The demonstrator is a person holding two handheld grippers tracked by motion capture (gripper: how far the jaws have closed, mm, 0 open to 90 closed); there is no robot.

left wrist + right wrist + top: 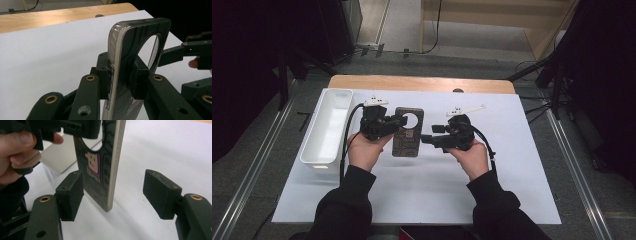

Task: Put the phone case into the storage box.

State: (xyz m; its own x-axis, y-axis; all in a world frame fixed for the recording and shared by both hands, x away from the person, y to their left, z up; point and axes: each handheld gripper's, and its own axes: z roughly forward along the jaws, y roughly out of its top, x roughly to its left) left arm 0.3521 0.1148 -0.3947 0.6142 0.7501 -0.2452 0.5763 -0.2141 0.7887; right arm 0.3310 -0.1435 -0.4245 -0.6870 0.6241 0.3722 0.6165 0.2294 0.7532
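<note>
A dark patterned phone case (408, 134) with a large round cut-out and a small cartoon figure hangs over the white sheet. My left gripper (398, 121) is shut on it. In the left gripper view its pads (138, 80) press both faces of the case (125, 50) just below the cut-out. My right gripper (426, 138) comes in from the right and is open. In the right gripper view the case's lower end (100, 177) stands between the jaws of that gripper (115, 195), close to the left pad (71, 195) and well apart from the other.
An empty white bin (315, 125) stands lengthwise at the left edge of the white sheet (437, 195). The sheet covers a wooden table whose far edge (422, 83) is bare. Stands and cables line the floor on both sides.
</note>
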